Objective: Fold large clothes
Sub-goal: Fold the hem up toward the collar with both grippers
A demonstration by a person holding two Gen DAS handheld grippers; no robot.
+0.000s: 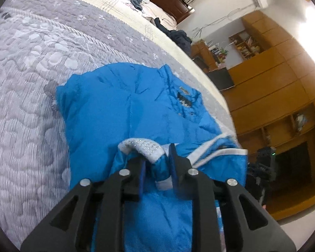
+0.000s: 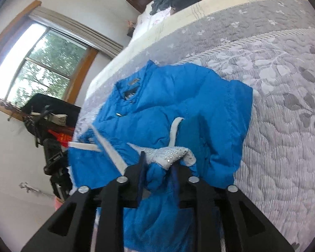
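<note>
Blue jacket (image 1: pixel 124 109) on the bed (image 1: pixel 27 67), both grippers at its near edge.
Left gripper (image 1: pixel 157 166) and right gripper (image 2: pixel 158 166) each pinch blue fabric beside a white cuff (image 1: pixel 142 146); jaws part-closed, the jacket's bulk lying straight ahead.

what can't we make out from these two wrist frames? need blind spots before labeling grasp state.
- Left wrist view: left claw straddles the blue jacket at the white cuff; whether its pads actually pinch the fabric is unclear.
- Right wrist view: same for the right claw; bunched fabric hides the pads.
- Both views: the jacket's near part is hidden by the claw bodies and cut by the bottom edge.
- Left wrist view: chest patch blurred, unreadable.
</note>
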